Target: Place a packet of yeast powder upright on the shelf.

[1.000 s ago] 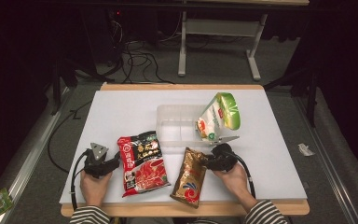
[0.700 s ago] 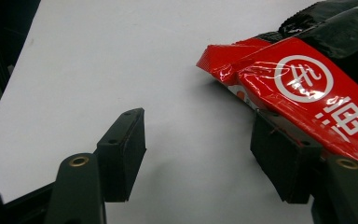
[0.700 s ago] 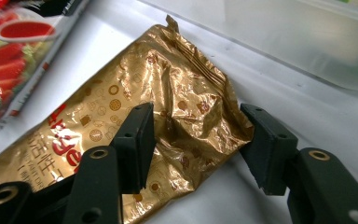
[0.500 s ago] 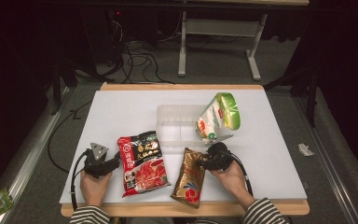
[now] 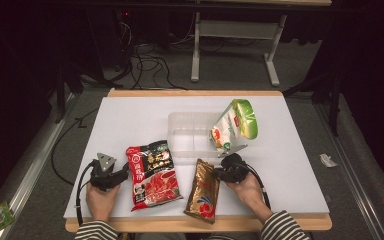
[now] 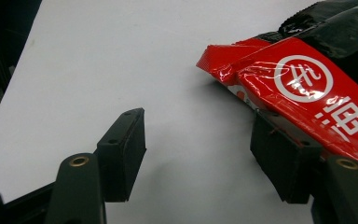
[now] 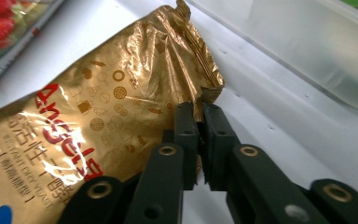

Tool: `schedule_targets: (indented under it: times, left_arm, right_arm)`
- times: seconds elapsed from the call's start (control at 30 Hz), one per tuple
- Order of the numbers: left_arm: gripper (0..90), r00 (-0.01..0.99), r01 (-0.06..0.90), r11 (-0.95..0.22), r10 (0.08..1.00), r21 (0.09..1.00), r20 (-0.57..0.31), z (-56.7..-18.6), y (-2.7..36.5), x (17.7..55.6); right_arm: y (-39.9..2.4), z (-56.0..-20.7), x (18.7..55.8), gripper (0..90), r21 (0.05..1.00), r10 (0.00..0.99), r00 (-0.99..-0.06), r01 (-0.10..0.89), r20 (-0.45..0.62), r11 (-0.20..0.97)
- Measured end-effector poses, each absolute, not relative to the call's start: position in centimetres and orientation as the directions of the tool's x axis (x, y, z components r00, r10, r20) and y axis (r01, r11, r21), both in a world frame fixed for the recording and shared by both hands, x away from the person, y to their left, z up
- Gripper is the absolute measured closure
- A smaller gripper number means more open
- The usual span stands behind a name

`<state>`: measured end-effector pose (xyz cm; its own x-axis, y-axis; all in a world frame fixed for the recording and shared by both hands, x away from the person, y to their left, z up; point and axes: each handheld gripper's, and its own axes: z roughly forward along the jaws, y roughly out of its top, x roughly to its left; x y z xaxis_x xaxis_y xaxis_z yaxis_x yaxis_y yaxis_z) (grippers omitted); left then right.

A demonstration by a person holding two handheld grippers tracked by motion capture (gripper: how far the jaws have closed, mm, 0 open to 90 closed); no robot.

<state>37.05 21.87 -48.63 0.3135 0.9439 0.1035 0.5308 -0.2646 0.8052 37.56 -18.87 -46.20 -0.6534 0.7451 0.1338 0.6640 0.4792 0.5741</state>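
Tabletop: white, carrying everything below.
Clear bin: landmark at centre; green-white pouch leans on its right rim.
Red packet: near side of bin, to its left.
Gold packet: just in front of bin, lying flat.
Right claw: jaws have just been closing, now pinching the gold packet's crimped corner.
Left claw: spread, beside red packet.
Risk: thin corner grip may slip or tear on lifting.

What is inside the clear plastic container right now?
The clear plastic container has a green and white bag leaning over its right end, lower end inside. The rest of its floor looks bare. What lies beneath that bag is covered.
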Motion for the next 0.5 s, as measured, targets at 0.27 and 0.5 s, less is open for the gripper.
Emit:
schedule_targets:
  times: [0.27, 0.5]
  left_arm:
    - [35.7, 0.313, 0.530, -0.264, 0.944, 0.806, 0.104, -48.6, 21.9, 37.1]
    - [35.8, 0.313, 0.529, -0.268, 0.943, 0.805, 0.109, -48.6, 21.8, 37.1]
  right_arm:
    - [-20.3, -45.7, 37.7, 90.0, 0.602, 0.729, -0.632, 0.698, 0.263, 0.388]
    - [-22.0, -43.6, 37.2, 90.0, 0.648, 0.694, -0.635, 0.693, 0.339, 0.317]
